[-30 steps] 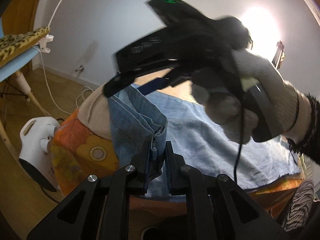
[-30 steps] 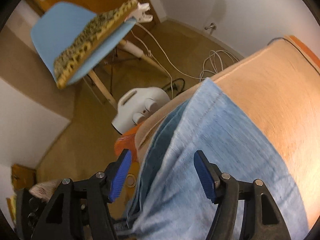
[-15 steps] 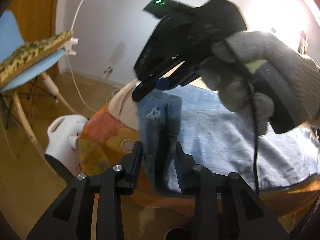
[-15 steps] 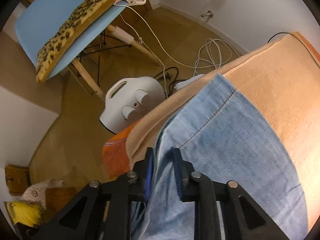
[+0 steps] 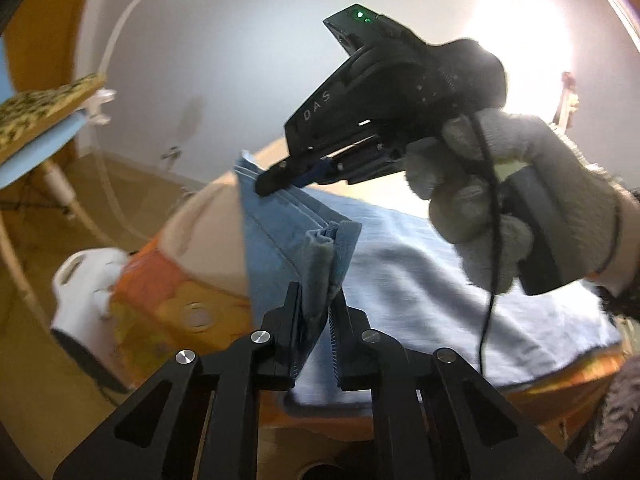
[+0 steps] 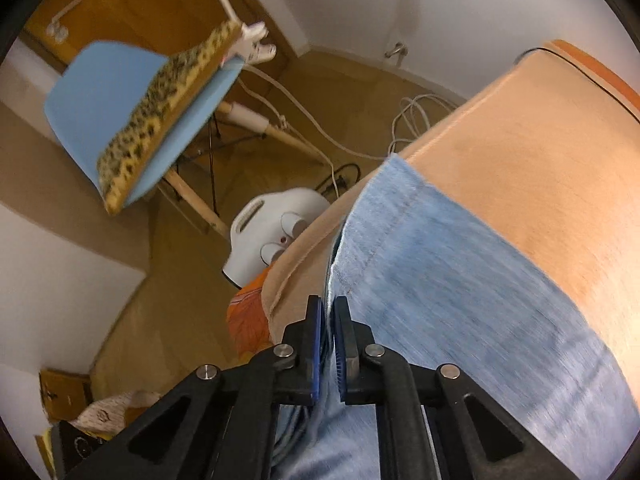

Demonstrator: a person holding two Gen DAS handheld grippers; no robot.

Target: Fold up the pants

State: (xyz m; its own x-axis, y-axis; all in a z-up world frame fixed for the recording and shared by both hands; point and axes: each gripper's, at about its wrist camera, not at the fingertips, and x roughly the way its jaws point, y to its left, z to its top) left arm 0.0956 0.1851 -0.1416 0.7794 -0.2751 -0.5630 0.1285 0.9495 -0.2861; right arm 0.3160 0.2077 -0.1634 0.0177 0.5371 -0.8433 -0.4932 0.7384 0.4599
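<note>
**A:** Pinching the hem end of the pale blue denim pants (image 5: 420, 280) with both tools, you have the folding barely begun. Your left gripper (image 5: 316, 312) is closing, its pads already pressing on a bunched fold of hem; your right gripper (image 6: 328, 332) is clamped tight on the hem's far corner.

**B:** Where do the pants lie?

**A:** Spread flat along the peach-covered ironing surface (image 6: 540, 160), their hem at the rounded end, above the white plastic appliance (image 6: 276, 236) on the wooden floor (image 6: 320, 100). In the left view your gloved right hand (image 5: 520, 208) holds the right tool over that same edge.

**B:** What is done, what is left?

**A:** Done, by my reading: the pants laid out and both corners gripped. Left: carry the hem over toward the waist, which is out of view, then flatten it. No crosswise fold shows yet.
</note>
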